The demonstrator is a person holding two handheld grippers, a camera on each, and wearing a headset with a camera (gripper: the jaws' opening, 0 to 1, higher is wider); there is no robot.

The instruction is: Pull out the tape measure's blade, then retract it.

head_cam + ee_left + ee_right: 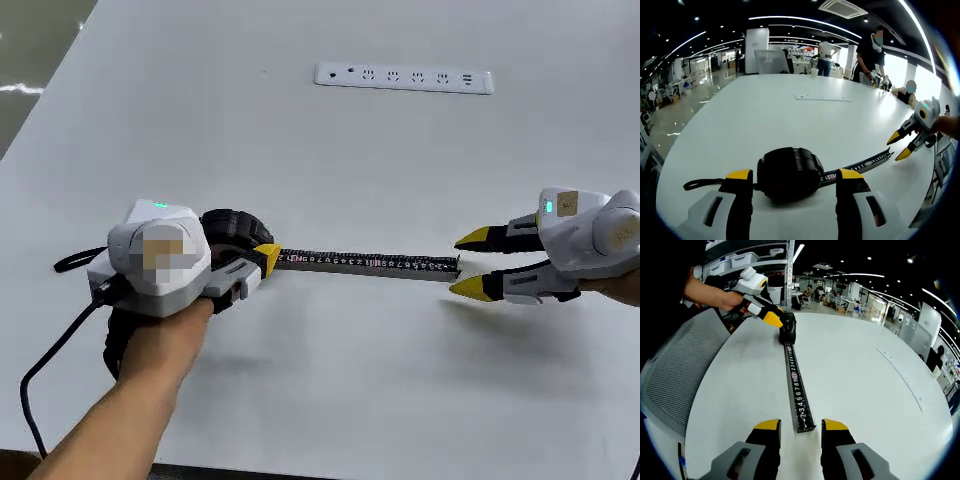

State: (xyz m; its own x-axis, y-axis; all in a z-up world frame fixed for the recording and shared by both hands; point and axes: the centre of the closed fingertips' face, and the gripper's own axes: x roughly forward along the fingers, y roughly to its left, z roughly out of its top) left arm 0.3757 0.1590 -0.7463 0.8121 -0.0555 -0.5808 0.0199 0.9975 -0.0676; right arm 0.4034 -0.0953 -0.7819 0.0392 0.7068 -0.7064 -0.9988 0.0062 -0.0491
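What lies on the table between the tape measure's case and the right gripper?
The pulled-out blade lies there, flat on the white table, from the case to between the open jaws of the right gripper; the head view shows it.

A white power strip [404, 77] lies flat along the far side of a broad white table [420, 380] in an open-plan hall. To the left of the table, a glossy grey floor [30, 50] catches the light. A grey mesh chair back [675, 375] stands at the table's near edge, while a person in a black top [871, 52] stands beyond its far right side, under long ceiling light strips [805, 20] and a ceiling air vent [842, 7].
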